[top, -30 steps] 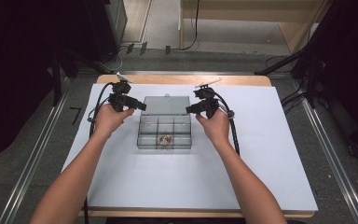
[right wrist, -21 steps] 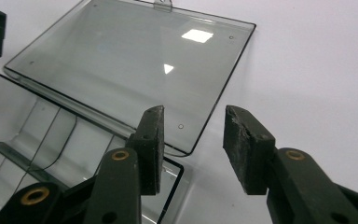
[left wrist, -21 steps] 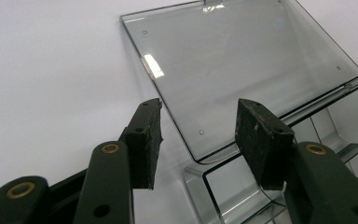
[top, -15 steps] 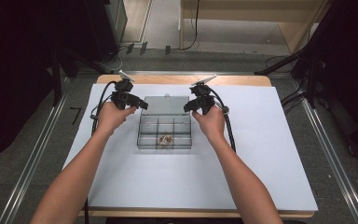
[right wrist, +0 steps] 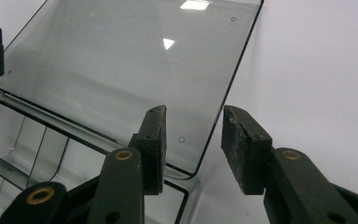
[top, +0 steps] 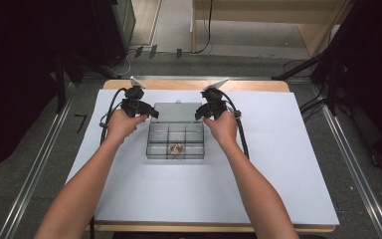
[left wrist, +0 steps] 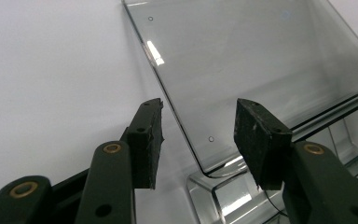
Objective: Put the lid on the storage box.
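Clear smoky box (top: 175,139), black hand-held gripper (top: 149,112), white table cover (top: 278,164)

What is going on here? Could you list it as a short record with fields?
scene: a person at a white-covered table, one tool in each hand
box: clear compartment box, lid open and lying back
contents: small brownish bits in one front compartment; the kind is too small to tell
left tool: jaws astride the lid's side edge, not pressing, just been closing
right tool: jaws astride the lid's opposite edge, not pressing
likely next: perhaps swinging the lid shut
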Demonstrator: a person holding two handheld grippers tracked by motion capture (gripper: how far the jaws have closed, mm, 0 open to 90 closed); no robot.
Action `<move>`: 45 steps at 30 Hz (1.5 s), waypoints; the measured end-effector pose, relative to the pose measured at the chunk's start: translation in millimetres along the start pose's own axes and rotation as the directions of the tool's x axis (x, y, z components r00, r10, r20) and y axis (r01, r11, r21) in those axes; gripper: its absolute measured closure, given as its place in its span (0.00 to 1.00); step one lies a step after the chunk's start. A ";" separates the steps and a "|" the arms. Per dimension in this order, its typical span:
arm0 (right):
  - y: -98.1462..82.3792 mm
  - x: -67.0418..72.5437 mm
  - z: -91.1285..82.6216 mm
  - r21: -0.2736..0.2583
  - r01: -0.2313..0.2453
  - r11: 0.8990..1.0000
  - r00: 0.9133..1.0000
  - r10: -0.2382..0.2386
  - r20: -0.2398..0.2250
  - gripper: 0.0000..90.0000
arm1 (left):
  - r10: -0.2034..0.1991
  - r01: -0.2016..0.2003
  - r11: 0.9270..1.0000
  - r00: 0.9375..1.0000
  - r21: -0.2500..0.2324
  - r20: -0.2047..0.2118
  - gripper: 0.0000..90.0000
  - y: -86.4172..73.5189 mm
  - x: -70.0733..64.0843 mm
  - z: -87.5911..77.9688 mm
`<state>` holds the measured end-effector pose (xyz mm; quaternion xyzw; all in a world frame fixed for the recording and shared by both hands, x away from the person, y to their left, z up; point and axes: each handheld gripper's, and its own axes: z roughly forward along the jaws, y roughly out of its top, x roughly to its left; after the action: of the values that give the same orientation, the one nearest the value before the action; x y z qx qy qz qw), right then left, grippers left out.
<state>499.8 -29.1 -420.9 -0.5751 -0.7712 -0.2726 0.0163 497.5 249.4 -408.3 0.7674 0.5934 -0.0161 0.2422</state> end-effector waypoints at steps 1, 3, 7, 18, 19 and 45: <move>1.1 0.8 0.2 0.007 -0.002 1.000 1.000 0.002 0.001 0.69 | 0.000 0.000 1.000 1.000 0.003 0.003 0.59 0.2 0.0 0.8; 3.7 2.5 1.7 0.020 0.002 1.000 1.000 -0.002 0.010 0.68 | -0.003 0.003 1.000 1.000 0.008 0.005 0.59 0.4 -0.3 2.2; 6.9 2.5 3.5 0.032 -0.013 0.999 1.000 0.013 0.015 0.67 | -0.010 0.010 1.000 1.000 0.009 0.007 0.58 0.7 -0.8 4.1; 17.6 -0.5 8.1 0.104 -0.070 0.992 0.998 0.070 0.001 0.63 | -0.016 0.016 0.999 1.000 0.033 -0.012 0.57 6.4 -3.4 9.7; 18.0 -1.4 8.6 0.108 -0.077 0.991 0.997 0.078 -0.004 0.62 | -0.019 0.019 0.999 1.000 0.033 -0.013 0.57 7.0 -3.5 10.3; 25.1 -7.7 17.9 0.142 -0.153 0.978 0.985 0.162 -0.053 0.57 | -0.137 0.133 0.988 0.990 0.080 0.045 0.55 14.8 4.3 17.6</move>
<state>530.0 -23.2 -428.7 -0.6227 -0.7393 -0.2350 0.1022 517.0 243.8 -419.9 0.7337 0.6365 -0.0745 0.2258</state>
